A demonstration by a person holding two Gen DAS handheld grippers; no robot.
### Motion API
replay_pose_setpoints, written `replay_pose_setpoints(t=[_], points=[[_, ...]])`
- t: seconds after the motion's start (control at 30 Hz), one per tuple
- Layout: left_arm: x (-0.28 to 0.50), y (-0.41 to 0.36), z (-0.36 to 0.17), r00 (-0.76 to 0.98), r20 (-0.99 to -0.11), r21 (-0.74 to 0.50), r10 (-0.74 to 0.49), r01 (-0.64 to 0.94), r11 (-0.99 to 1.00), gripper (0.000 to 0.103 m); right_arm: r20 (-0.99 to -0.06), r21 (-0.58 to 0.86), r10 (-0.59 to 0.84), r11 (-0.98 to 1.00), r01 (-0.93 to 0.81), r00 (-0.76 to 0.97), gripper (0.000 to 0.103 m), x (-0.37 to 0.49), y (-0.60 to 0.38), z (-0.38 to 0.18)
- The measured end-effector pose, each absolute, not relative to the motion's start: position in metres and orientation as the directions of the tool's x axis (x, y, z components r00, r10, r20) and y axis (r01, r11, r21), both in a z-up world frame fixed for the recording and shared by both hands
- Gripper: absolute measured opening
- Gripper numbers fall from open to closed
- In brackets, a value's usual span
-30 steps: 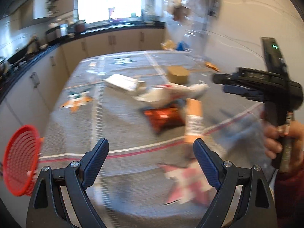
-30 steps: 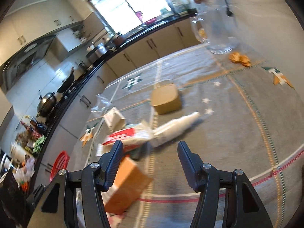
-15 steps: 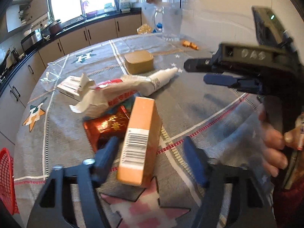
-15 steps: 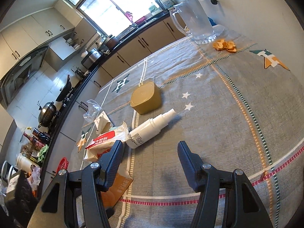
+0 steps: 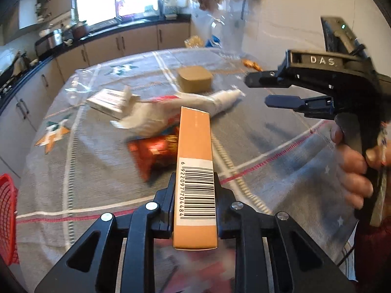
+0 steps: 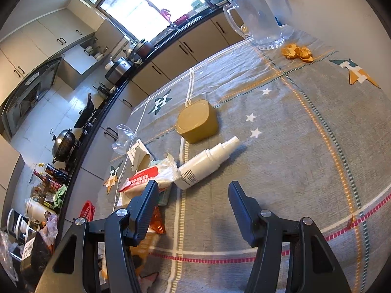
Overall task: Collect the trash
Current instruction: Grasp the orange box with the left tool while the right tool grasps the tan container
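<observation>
My left gripper [image 5: 194,190] is shut on a long orange carton [image 5: 195,161] with a barcode and holds it above the table. Below it lie a red foil wrapper [image 5: 152,151], a crumpled white and red packet [image 5: 156,114] and a white spray bottle [image 6: 206,162]. My right gripper [image 6: 193,204] is open and empty, hovering over the cloth just short of the bottle. It shows from the side in the left wrist view [image 5: 268,90]. An opened small box [image 6: 139,155] and a clear plastic bag [image 6: 122,139] lie further left.
A tan lidded box [image 6: 198,120] sits mid-table. A glass jug [image 6: 256,19] and orange peel [image 6: 297,52] are at the far end. A red basket [image 5: 7,219] stands off the table's left edge. Kitchen counters run along the left.
My left gripper has closed on the orange carton and lifted it off the pile. My right gripper has stayed open, drifting slightly nearer the spray bottle.
</observation>
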State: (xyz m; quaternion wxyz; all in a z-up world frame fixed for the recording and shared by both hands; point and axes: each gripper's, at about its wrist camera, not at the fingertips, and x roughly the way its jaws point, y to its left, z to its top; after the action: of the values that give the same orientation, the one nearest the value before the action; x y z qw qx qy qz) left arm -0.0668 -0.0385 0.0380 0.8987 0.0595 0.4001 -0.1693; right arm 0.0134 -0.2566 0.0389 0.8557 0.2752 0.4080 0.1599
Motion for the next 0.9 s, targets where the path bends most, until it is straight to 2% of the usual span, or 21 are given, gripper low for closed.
replay_pose_setpoints(t=[0.23,0.33,0.53,0.9], points=[[-0.06,0.021,0.044,0.683,-0.706,-0.044,-0.185,0.219,0.975,0.023,-0.646,0.505,0.419,0.861,-0.054,0.638,0.065,0.045,-0.238,0.068],[-0.054,0.042,0.041,0.692,-0.701,-0.069,-0.171,0.173,0.982,0.023,-0.679,0.438,0.37,0.897,-0.055,0.633,0.076,0.071,-0.222,0.069],[-0.04,0.064,0.035,0.711,-0.689,-0.091,-0.14,0.107,0.99,0.023,-0.746,0.353,0.289,0.935,-0.012,0.6,0.076,0.119,-0.198,0.051],[-0.023,0.074,0.036,0.77,-0.622,-0.182,-0.142,0.034,0.983,0.023,-0.779,0.205,0.206,0.976,-0.071,0.593,0.078,0.138,-0.17,0.037]])
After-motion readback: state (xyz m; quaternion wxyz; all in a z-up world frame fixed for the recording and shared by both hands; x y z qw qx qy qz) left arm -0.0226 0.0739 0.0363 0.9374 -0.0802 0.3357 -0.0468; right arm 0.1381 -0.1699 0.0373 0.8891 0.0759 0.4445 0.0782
